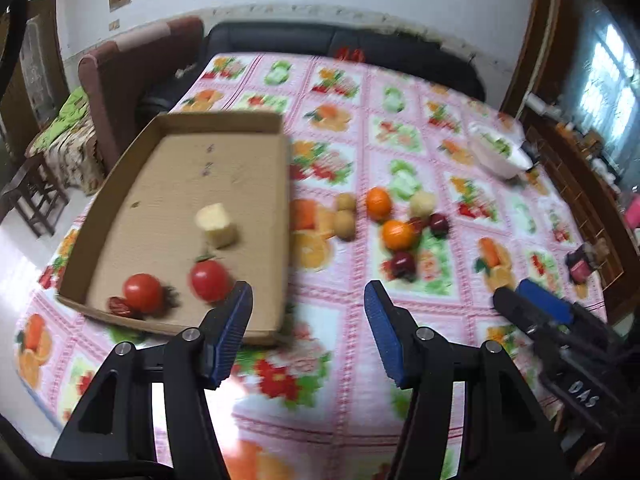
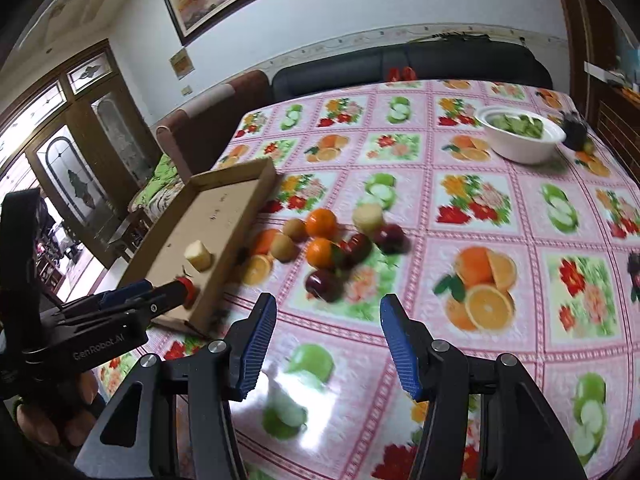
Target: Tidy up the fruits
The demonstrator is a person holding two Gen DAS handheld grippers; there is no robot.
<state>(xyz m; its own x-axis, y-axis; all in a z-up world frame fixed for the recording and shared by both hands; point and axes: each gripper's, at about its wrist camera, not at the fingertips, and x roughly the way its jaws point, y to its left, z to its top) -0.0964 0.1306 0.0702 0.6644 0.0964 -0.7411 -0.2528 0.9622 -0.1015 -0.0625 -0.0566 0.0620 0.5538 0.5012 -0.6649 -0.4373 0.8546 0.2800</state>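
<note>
Both your grippers hang released, nothing between the jaws: left gripper just off the tray's near right corner, right gripper over bare cloth short of the loose pile. That fits a gap between carries. The tray, by the table's left edge, holds two tomatoes, a pale chunk and something dark red, maybe a date. Oranges, kiwis and dark fruit wait mid-table, just right of the tray, so you've little way to carry.
</note>
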